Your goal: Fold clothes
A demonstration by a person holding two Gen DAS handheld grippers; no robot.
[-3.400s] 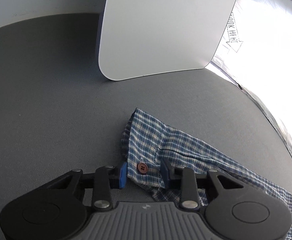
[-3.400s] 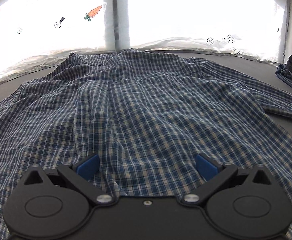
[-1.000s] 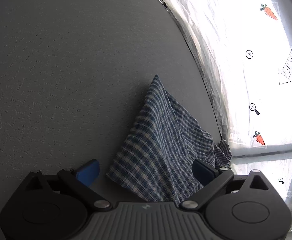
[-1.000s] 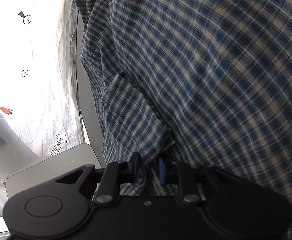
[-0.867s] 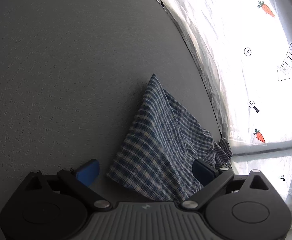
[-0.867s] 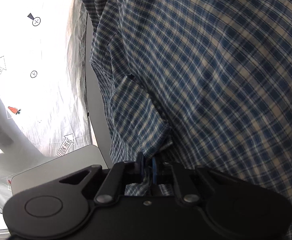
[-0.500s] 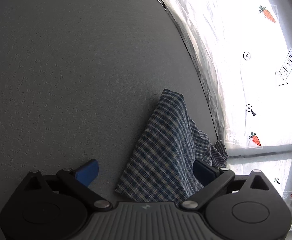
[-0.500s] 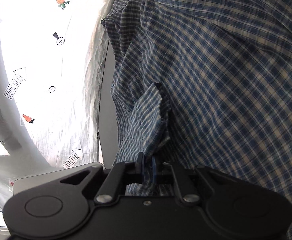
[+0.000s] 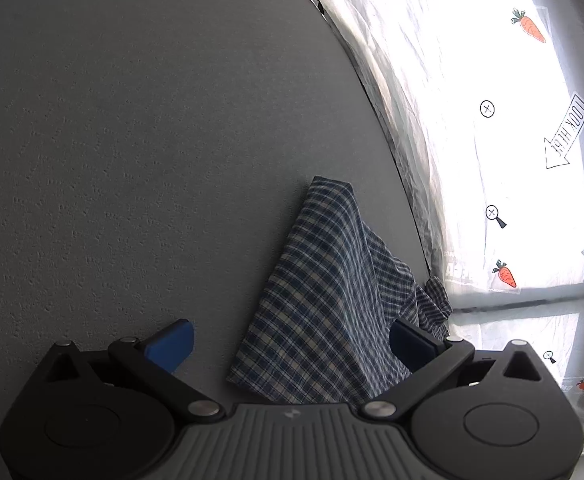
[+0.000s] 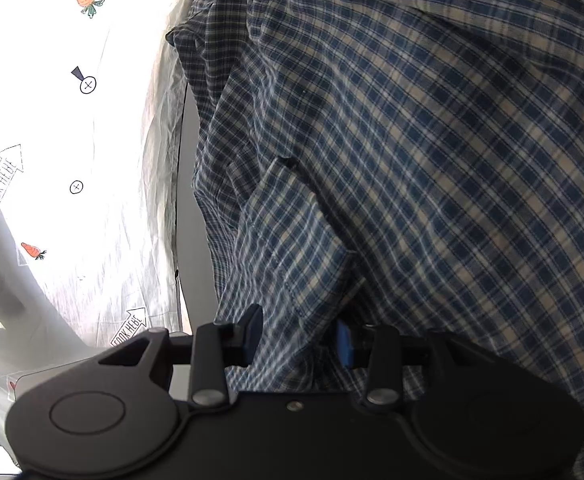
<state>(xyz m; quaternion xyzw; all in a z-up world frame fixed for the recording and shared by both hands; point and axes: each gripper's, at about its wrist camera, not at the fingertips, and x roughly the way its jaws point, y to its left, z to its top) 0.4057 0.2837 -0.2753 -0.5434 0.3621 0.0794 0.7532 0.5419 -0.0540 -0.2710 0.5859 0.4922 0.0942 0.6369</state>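
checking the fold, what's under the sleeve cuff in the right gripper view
Under the cuff lies the plaid shirt body; the right gripper straddles the cuff, jaws parted. What lies beneath the shirt is covered. Grey table shows only beside it.

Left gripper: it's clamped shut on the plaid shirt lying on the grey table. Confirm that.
Not quite. The left wrist view shows the left gripper wide open, its blue pads apart and gripping nothing. The plaid shirt does lie on the grey table.
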